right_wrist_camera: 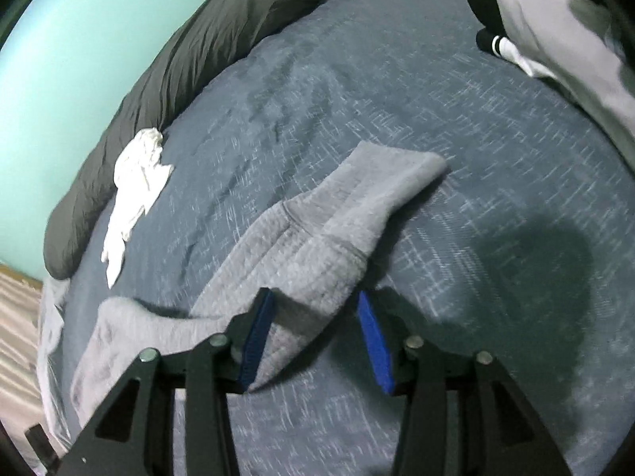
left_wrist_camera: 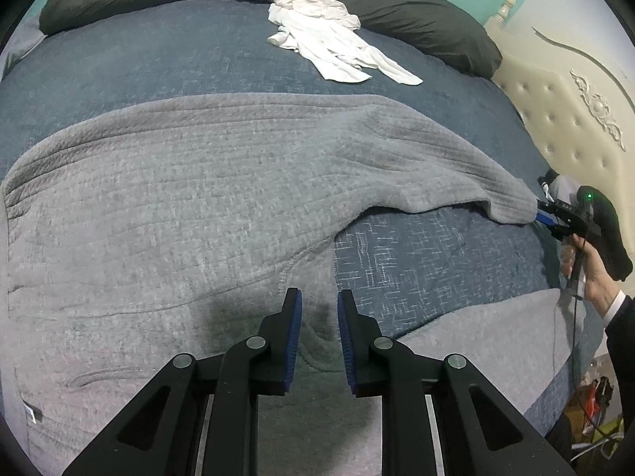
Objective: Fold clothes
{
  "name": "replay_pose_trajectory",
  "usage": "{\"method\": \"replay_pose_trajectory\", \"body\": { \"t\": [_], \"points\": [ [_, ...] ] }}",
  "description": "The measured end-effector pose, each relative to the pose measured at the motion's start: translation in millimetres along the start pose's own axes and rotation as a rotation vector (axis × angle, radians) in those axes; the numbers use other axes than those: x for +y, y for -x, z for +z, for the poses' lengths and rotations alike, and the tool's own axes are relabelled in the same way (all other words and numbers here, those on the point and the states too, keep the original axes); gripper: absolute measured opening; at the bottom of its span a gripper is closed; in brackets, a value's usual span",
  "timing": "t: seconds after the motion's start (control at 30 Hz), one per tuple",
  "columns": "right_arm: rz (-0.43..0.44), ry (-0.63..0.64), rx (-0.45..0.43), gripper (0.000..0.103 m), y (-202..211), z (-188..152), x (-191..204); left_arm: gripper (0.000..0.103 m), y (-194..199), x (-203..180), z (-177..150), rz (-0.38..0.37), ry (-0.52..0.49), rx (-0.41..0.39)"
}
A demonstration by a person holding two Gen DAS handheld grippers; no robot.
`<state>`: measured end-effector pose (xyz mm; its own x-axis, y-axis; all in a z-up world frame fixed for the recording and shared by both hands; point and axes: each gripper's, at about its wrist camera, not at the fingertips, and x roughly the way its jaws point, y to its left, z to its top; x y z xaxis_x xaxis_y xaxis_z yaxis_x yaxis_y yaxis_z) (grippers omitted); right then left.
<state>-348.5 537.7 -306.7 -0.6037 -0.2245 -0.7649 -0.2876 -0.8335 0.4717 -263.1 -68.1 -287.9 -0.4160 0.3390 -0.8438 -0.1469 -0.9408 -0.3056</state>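
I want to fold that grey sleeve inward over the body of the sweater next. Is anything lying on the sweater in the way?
Nothing visible does. The grey sweater is bare on top; the white garment lies apart on the blue bedcover, beyond it. The sleeve sits between the right claw's fingers.

Black tool (left_wrist_camera: 319,341) with blue pads (silver pivot screws); dark sleeve (left_wrist_camera: 623,341).

Dark pillow (left_wrist_camera: 416,12) — tufted cream headboard (left_wrist_camera: 555,119) — along blue bedspread (left_wrist_camera: 158,63).
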Motion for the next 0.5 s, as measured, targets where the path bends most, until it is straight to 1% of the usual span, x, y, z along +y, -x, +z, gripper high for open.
{"method": "replay_pose_trajectory", "body": {
  "t": [0.03, 0.1, 0.17, 0.27, 0.4, 0.43, 0.5],
  "points": [
    [0.007, -0.002, -0.010, 0.016, -1, 0, 1, 0.020, 0, 1, 0, 0.002, 0.002, 0.001],
    [-0.011, 0.035, -0.039, 0.006, 6, 0, 7, 0.020, -1, 2, 0, 0.006, 0.005, 0.004],
    [0.008, 0.067, -0.093, 0.003, 25, 1, 12, 0.020, 0, 2, -1, 0.005, 0.008, 0.003],
    [0.037, 0.109, -0.180, 0.003, 59, 4, 19, 0.020, 4, 0, -2, 0.000, 0.008, -0.002],
    [0.034, 0.132, -0.170, 0.003, 91, 0, 16, 0.020, 11, -8, -2, -0.010, -0.001, -0.008],
    [0.018, 0.143, -0.130, 0.003, 90, -5, 12, 0.020, 13, -10, -1, -0.012, -0.003, -0.009],
    [-0.007, 0.152, -0.006, 0.003, 75, -16, 3, 0.020, 16, -14, 0, -0.017, -0.004, -0.013]
  ]
}}
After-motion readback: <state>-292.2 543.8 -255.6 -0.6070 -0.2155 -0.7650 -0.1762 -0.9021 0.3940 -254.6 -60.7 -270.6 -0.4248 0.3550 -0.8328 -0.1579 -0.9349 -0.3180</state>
